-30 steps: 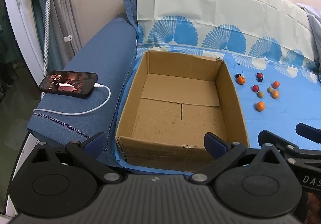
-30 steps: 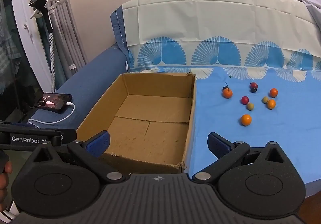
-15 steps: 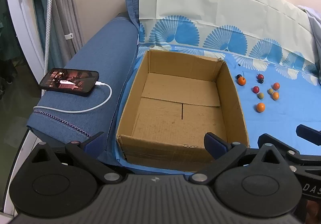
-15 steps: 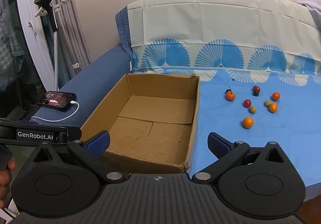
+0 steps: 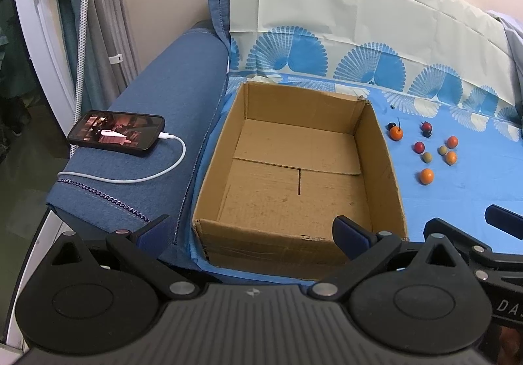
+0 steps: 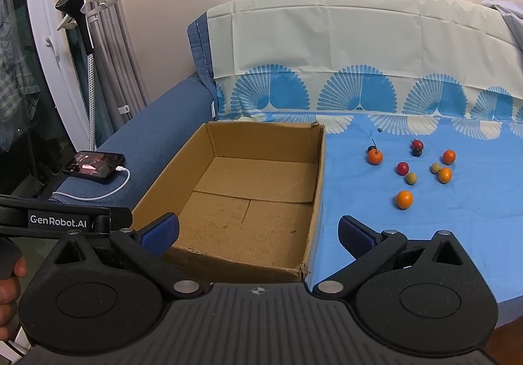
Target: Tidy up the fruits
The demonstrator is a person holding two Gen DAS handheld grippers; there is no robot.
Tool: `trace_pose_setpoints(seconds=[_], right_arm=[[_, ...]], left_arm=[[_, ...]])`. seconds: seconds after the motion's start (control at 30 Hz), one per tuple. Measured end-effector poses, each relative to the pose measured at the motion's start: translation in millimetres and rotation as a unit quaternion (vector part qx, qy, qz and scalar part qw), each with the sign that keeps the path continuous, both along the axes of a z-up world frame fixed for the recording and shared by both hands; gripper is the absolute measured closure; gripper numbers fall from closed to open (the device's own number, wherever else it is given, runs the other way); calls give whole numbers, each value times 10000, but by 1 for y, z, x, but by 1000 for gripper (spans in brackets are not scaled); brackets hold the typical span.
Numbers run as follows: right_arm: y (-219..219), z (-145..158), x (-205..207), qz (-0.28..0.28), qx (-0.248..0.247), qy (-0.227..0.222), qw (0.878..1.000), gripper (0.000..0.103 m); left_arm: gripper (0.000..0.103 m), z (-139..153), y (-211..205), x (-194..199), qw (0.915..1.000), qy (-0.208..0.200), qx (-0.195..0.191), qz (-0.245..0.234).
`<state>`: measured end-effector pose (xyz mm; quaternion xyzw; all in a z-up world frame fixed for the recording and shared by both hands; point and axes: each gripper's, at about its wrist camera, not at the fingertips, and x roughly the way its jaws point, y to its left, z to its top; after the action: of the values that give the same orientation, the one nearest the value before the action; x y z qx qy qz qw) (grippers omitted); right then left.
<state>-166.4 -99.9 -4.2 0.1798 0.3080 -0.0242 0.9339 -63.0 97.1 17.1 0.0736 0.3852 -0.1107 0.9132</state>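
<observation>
Sofa view barely shifted: cardboard box [image 6: 248,198] and fruits [image 6: 404,199] stayed put.

Fruits [image 6: 404,199] right of box [image 6: 228,201]

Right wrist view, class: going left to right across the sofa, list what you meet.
Phone → white cable → cardboard box → stemmed orange fruit → red fruit → rightmost orange fruit

Empty cardboard box [image 6: 228,201], scattered fruits [image 6: 415,169] right, gripper [image 6: 258,231] spread
</observation>
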Motion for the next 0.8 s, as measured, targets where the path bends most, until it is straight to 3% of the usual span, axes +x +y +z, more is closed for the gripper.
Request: trace_pose_setpoints(seconds=[0.8], right_arm=[[1, -1, -2, -37, 30, -22, 10000, 0]], left_arm=[[0, -1, 1, 0, 10000, 39, 66, 63]])
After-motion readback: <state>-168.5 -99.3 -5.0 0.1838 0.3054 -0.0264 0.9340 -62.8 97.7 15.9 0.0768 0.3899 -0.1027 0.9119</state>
